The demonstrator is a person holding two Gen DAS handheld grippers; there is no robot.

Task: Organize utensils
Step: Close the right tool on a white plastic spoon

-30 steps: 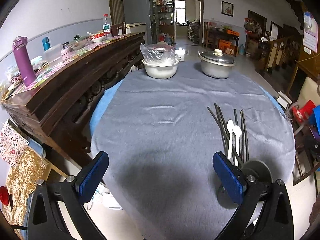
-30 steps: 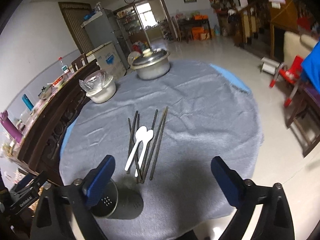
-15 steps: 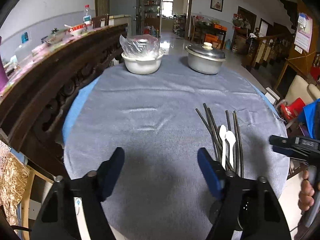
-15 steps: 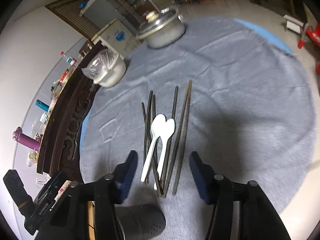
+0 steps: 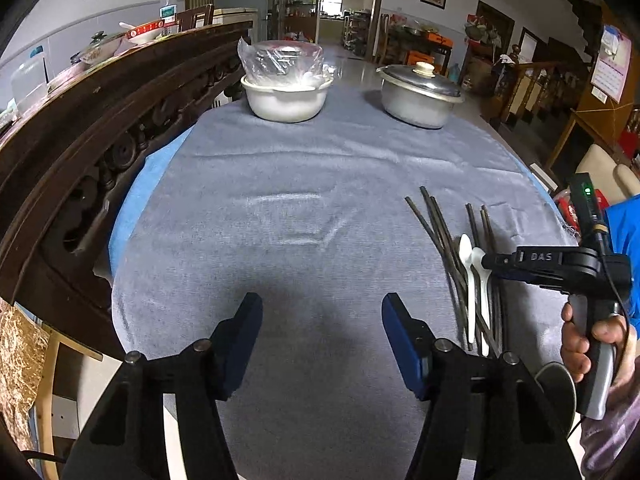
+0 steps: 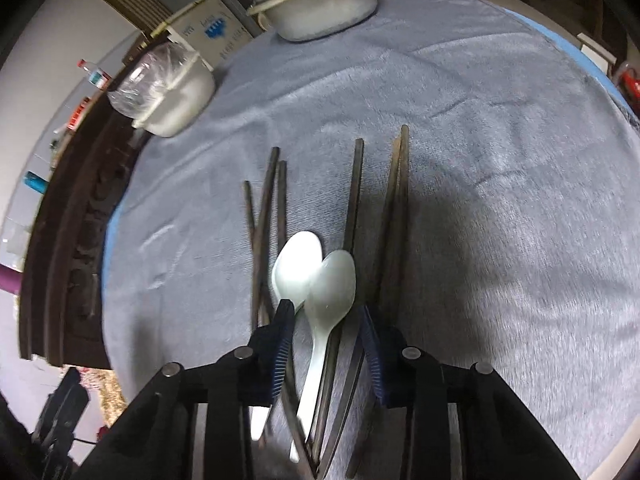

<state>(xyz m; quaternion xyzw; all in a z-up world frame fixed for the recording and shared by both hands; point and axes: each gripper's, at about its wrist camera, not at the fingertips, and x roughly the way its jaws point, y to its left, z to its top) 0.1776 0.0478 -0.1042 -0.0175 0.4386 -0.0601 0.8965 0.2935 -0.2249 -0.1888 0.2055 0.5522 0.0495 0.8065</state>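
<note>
Dropped low and forward since a second ago: right tongs [image 6: 326, 332] now narrowed around the right white spoon [image 6: 330, 292], pads either side of its neck, not visibly clamped. Left tongs [image 5: 322, 344] half open, empty, over bare grey cloth on the worktop [image 5: 280, 220]. Spoons and dark chopsticks [image 6: 356, 200] piled together, near right. Likely light, stiff, glossy and slippery, perhaps brittle; best gripped at the thin neck just behind the bowl, clear of chopsticks crossing beneath.
</note>
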